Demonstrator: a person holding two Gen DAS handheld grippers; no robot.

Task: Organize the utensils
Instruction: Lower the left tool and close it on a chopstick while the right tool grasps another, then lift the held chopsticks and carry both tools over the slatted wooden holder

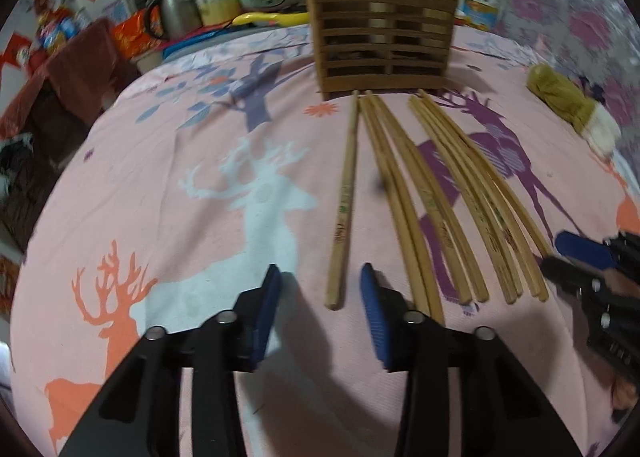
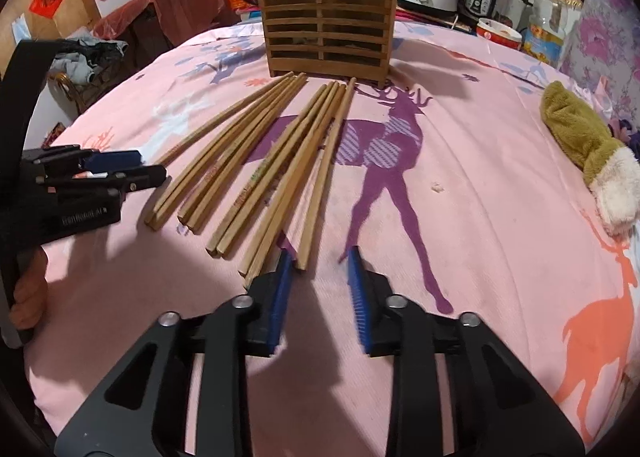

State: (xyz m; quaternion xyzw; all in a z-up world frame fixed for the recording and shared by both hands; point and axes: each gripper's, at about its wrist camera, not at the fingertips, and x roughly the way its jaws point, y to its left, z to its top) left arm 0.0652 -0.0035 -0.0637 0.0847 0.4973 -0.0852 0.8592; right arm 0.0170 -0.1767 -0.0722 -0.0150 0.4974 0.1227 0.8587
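Your left gripper point(image 1: 320, 277) hangs over the pink deer-print cloth point(image 1: 200, 217) with its blue pads point(image 1: 267, 313) partly apart. The near end of the leftmost chopstick point(image 1: 342, 213) lies in line with the gap, but neither pad touches it; this gripper holds nothing.

Your right gripper point(image 2: 318, 257) stands at the near ends of the chopsticks point(image 2: 280, 161), pads narrowly apart. The butt of the rightmost stick point(image 2: 320, 185) sits just inside the left pad point(image 2: 280, 297); whether the pad touches it you cannot tell from this view. Nothing is lifted.

All the chopsticks lie flat on the cloth, fanned in loose pairs, their far tips close to the foot of the wooden slatted holder point(image 2: 326, 29). The holder stands upright at the far side of the cloth.

A brown plush item with a white end point(image 2: 588, 153) lies off to the right, well apart from the sticks. Cookers and jars crowd the background behind the holder.
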